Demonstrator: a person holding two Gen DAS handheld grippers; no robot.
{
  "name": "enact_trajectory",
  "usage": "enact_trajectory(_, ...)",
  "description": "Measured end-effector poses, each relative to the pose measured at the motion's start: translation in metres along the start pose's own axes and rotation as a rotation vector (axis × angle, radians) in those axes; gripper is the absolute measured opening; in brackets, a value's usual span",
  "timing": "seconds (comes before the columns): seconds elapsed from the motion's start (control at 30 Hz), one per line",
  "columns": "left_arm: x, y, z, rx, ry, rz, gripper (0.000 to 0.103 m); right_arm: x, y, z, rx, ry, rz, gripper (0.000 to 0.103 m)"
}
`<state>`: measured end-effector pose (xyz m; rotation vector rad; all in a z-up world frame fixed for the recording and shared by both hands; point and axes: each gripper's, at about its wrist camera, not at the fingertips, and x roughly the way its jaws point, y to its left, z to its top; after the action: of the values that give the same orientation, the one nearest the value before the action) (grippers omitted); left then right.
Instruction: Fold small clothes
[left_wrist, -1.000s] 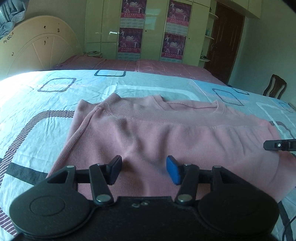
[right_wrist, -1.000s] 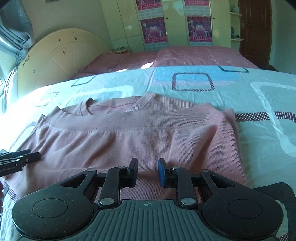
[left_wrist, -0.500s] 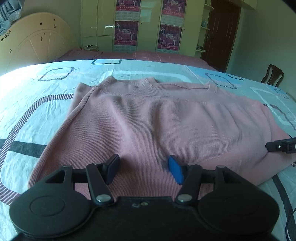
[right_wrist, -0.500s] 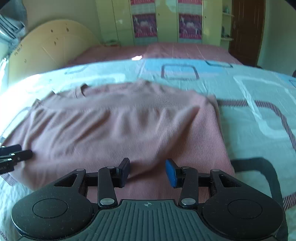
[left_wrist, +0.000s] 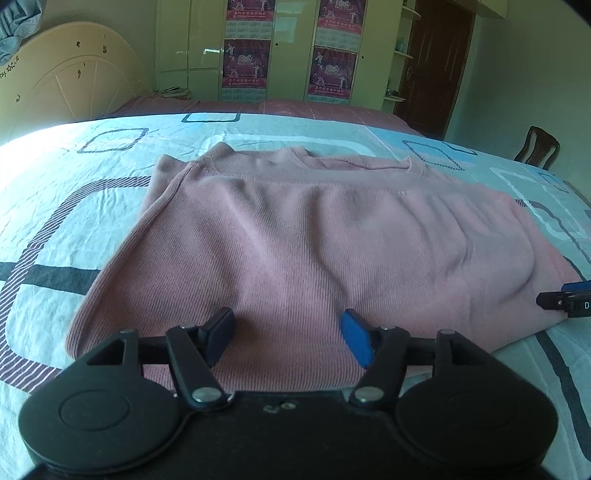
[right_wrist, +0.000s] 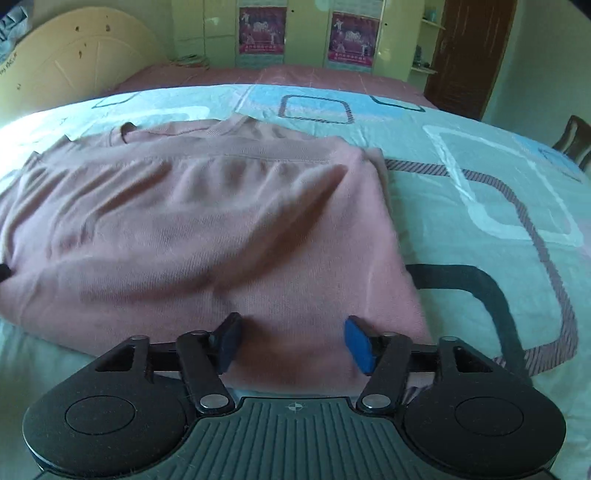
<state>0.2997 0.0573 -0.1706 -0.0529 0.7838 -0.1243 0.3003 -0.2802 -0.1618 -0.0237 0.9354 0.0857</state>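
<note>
A pink knit sweater (left_wrist: 317, 251) lies folded on the bed, collar at the far side; it also fills the right wrist view (right_wrist: 207, 236). My left gripper (left_wrist: 288, 338) is open and empty above the sweater's near left edge. My right gripper (right_wrist: 291, 341) is open and empty above the sweater's near right corner. The right gripper's fingertips (left_wrist: 561, 301) show at the right edge of the left wrist view. A bit of the left gripper (right_wrist: 4, 272) shows at the left edge of the right wrist view.
The sweater rests on a light blue bedspread (left_wrist: 74, 206) with square patterns. A cream headboard (left_wrist: 70, 77) stands far left, wardrobes with posters (left_wrist: 288, 51) at the back, a dark door (left_wrist: 436, 66) and a wooden chair (left_wrist: 539, 147) at the right.
Both grippers have pulled back toward the sweater's near edge and higher. The right gripper's jaws have opened wider. The sweater lies where it was.
</note>
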Motion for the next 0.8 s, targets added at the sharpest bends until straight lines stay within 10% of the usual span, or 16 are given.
enact_trajectory(0.8, -0.007, 0.028, 0.007, -0.100, 0.043, 0.069, 0.070, -0.004, -0.012, 0.009, 0.047, 0.047, -0.072, 0.067)
